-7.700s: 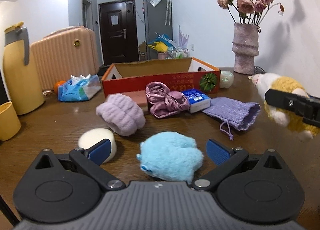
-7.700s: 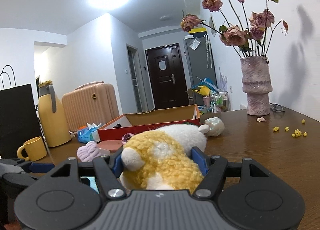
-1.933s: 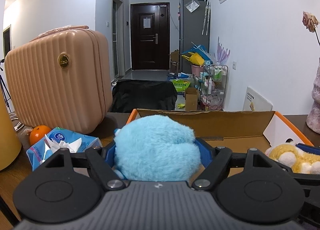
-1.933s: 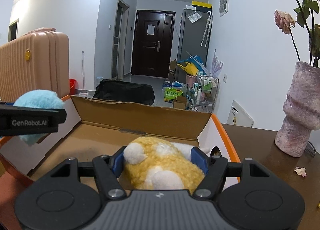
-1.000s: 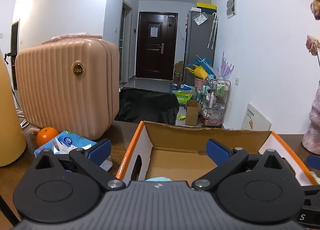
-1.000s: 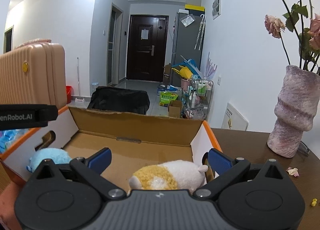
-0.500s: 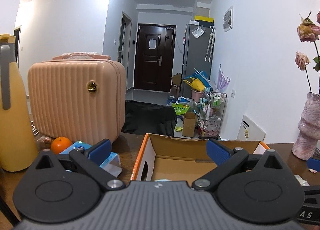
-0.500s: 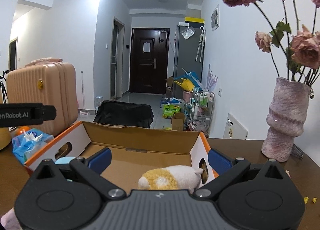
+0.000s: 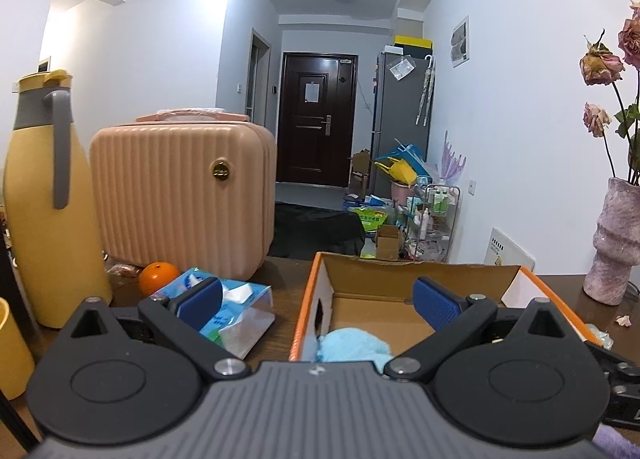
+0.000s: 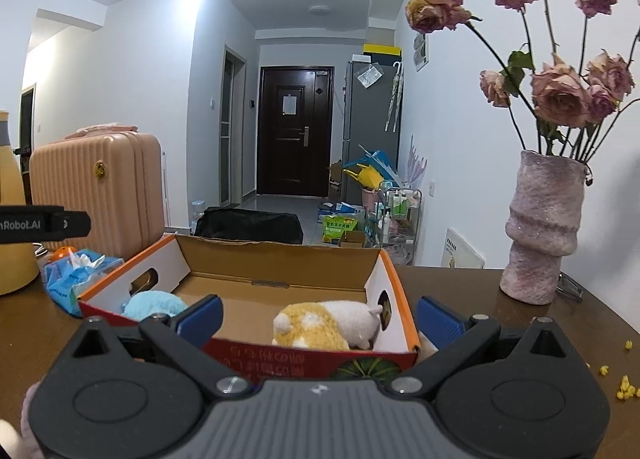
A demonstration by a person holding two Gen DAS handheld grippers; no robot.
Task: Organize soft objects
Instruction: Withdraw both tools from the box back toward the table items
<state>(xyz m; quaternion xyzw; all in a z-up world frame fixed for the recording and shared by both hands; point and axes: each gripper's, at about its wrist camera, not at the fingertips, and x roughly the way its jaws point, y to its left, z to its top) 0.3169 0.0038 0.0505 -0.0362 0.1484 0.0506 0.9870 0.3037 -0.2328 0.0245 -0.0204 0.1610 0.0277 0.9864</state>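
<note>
Both grippers are held wide open and empty — the left gripper (image 9: 318, 301), the right gripper (image 10: 320, 317). In the cardboard box (image 10: 280, 259) 2 toys are seen: a blue plush (image 10: 154, 305) at its left end, a yellow-and-white plush (image 10: 324, 325) at its right. "nRobot.AI" is read on the left gripper's side.

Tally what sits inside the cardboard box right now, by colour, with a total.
Blue plush toy: 1
Yellow-and-white plush toy: 1
Total in the cardboard box: 2
Both the left gripper and the right gripper have open, empty jaws.
</note>
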